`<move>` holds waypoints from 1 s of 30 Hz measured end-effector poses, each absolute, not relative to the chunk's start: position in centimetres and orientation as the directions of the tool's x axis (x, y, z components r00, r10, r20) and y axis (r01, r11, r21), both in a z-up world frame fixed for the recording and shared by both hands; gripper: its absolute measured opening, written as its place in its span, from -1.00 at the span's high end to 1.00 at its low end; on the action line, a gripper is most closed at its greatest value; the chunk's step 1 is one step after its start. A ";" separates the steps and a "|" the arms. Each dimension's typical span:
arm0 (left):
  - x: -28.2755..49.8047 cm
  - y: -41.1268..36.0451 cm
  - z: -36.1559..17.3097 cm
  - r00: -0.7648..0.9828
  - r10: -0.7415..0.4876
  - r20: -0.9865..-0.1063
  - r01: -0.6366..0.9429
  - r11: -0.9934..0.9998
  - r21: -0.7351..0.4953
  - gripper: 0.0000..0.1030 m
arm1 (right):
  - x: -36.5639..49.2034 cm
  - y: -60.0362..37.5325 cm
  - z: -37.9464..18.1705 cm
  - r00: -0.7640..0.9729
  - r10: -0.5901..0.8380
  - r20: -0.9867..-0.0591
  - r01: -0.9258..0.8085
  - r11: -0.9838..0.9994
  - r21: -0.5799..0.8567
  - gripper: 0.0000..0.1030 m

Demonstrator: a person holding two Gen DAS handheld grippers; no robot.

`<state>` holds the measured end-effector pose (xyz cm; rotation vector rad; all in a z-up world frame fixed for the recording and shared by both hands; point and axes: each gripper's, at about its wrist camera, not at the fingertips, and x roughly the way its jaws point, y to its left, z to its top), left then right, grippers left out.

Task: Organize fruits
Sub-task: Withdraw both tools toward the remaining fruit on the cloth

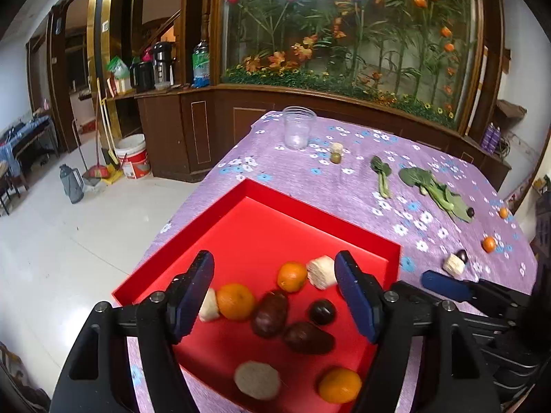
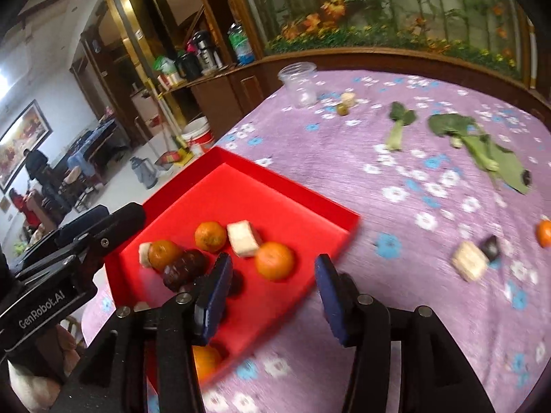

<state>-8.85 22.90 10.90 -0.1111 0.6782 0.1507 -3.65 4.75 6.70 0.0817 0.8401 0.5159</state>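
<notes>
Fruit is gathering in the red tray (image 1: 220,227), where oranges (image 1: 236,301) and dark fruits (image 1: 269,313) are lying together, and your left gripper (image 1: 273,292) is hovering over them with its fingers spread and holding nothing. Your right gripper (image 2: 272,296), equally spread and empty, is hanging over the tray's right edge, probably because loose pieces are waiting at its two o'clock: a pale chunk (image 2: 469,265) and an orange (image 2: 544,233)

orange (image 2: 205,361) half hidden behind right hand-held gripper (image 2: 272,297).
</notes>
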 end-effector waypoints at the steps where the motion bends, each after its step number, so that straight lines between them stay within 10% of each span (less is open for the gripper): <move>1: -9.1 22.3 10.9 0.769 0.103 -0.631 -0.169 0.985 -0.044 -0.40 | -4.2 3.9 6.7 0.563 0.460 -0.686 -0.389 0.880 0.272 -0.13; 30: -14.5 10.0 12.6 0.802 0.117 -0.585 -0.023 0.986 0.166 -0.49 | -12.2 -7.5 7.5 0.705 0.389 -0.592 -0.233 0.917 0.325 -0.27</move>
